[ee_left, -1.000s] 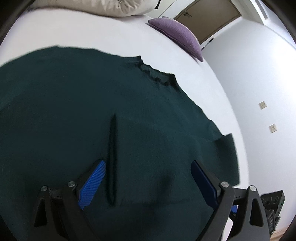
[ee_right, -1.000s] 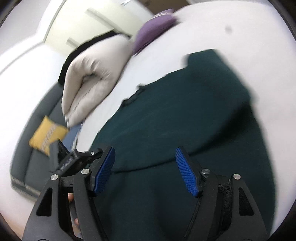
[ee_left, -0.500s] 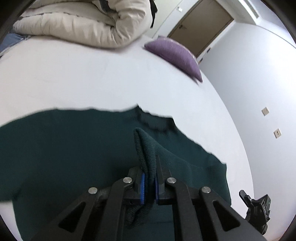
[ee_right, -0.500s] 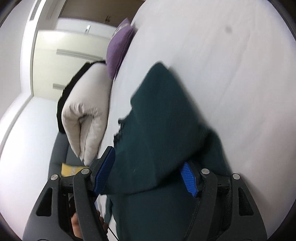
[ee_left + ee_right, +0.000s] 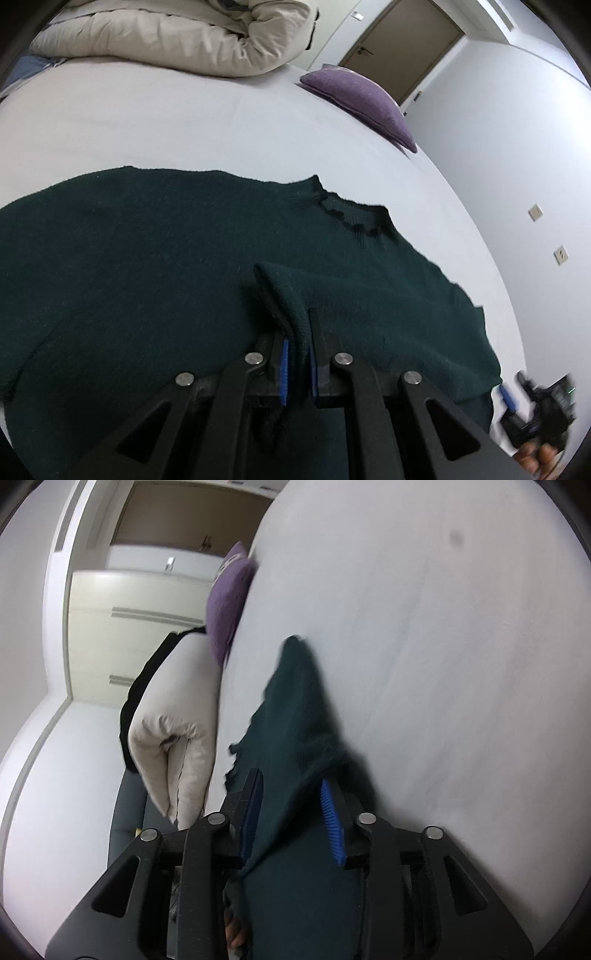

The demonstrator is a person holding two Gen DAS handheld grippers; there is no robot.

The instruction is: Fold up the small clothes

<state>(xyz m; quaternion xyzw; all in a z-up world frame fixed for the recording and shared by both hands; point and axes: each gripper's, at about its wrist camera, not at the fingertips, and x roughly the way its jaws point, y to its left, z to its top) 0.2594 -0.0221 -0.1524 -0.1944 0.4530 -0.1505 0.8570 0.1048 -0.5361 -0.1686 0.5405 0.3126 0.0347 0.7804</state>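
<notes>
The dark green knitted sweater lay spread flat on the white bed, its ribbed neckline ahead of the left gripper and a little to its right. The left jaws stood almost fully closed, pinching a raised ridge of the knit between the blue pads; the ridge ran forward from the jaws and flattened out into the body of the garment.

The right gripper had part of the same sweater between its jaws. They had just been closing and stood partly open around a thick bunch of fabric; the pads seemed to press on it from both sides, though blur made the contact on the left pad hard to confirm. Beyond those jaws the cloth trailed up to a point against the bed sheet.

By its look the sweater was soft, limp and light, with a slightly fuzzy, grippy surface, so it probably would not slip from the pads but would sag and stretch wherever it was unsupported. A hold on doubled fabric near an edge or seam, as both jaws had, seemed the safest; a single layer could pull out of shape.

No brand, label or writing could be read on the garment or on the purple cushion and rolled beige duvet far ahead of the left jaws.
</notes>
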